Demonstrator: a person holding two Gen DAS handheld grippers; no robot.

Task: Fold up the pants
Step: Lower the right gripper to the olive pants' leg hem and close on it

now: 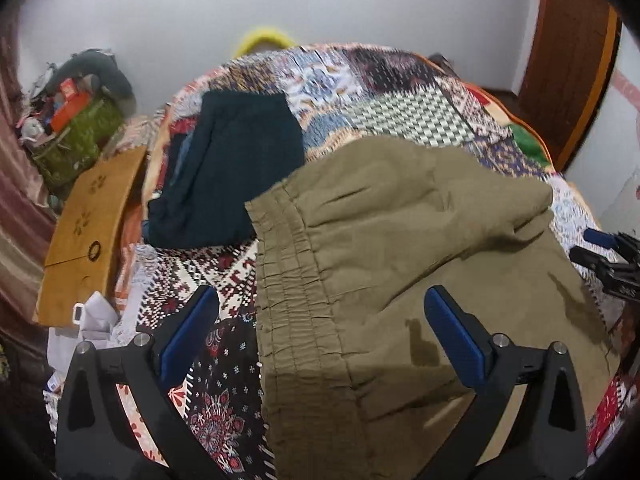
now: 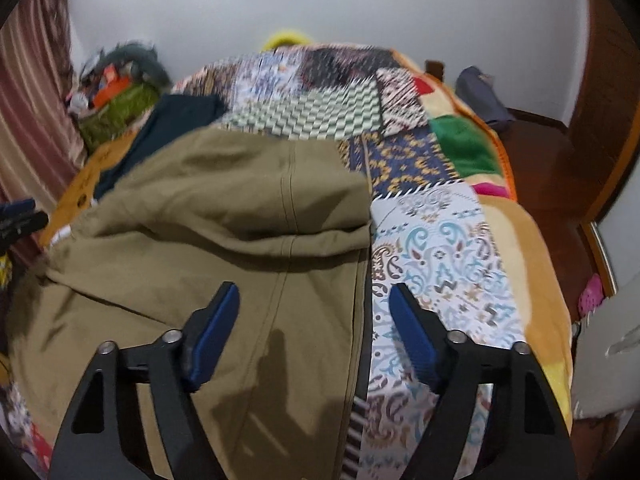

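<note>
Olive-green pants point(image 1: 400, 248) lie on the patchwork bedspread point(image 1: 224, 272), with the far part doubled over toward me in a loose fold. Their elastic waistband point(image 1: 288, 264) runs down the left edge in the left wrist view. My left gripper point(image 1: 320, 320) hovers above that waistband edge, jaws wide apart, nothing between the blue pads. In the right wrist view the pants point(image 2: 224, 240) fill the left half, and my right gripper point(image 2: 314, 316) stands open above their right edge with nothing in it. The right gripper's tip point(image 1: 604, 256) also shows at the right edge of the left wrist view.
A dark teal folded garment point(image 1: 236, 172) lies on the bed beyond the waistband. A wooden board point(image 1: 88, 232) and a green bag of clutter point(image 1: 76, 136) sit off the bed's left side. White wall behind, wooden door point(image 2: 608, 112) and dark floor at right.
</note>
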